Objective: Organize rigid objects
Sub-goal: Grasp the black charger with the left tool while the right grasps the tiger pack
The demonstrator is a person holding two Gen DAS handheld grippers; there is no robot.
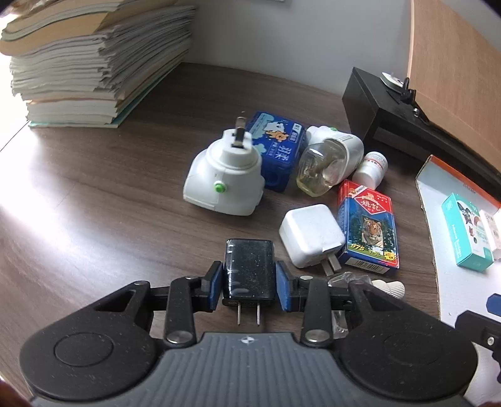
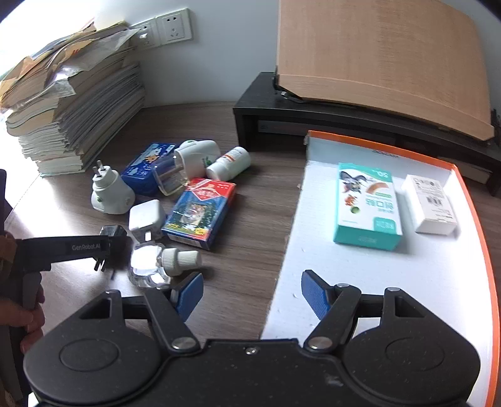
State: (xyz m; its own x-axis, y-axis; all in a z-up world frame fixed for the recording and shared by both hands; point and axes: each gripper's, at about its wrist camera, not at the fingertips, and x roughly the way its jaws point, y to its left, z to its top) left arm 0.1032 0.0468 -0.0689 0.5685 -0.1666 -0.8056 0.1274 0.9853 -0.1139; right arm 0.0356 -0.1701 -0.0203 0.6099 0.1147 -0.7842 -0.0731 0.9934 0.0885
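My left gripper (image 1: 249, 285) is shut on a black plug charger (image 1: 249, 266), prongs pointing back at the camera; it also shows in the right wrist view (image 2: 111, 233). Next to it lie a white charger (image 1: 310, 234), a playing-card box (image 1: 368, 227), a white plug-in heater (image 1: 224, 180), a blue box (image 1: 277, 153), a second heater with a glass bottle (image 1: 325, 159), a pill bottle (image 1: 372, 167) and a clear refill bottle (image 2: 156, 263). My right gripper (image 2: 252, 292) is open and empty over the edge of the white box lid (image 2: 360, 281), which holds a teal box (image 2: 366, 203) and a white box (image 2: 430, 200).
A tall stack of books (image 2: 69, 106) stands at the back left by the wall sockets (image 2: 173, 26). A black monitor stand (image 2: 313, 109) with a wooden board (image 2: 385, 56) on it runs along the back right. The table is dark wood (image 1: 109, 203).
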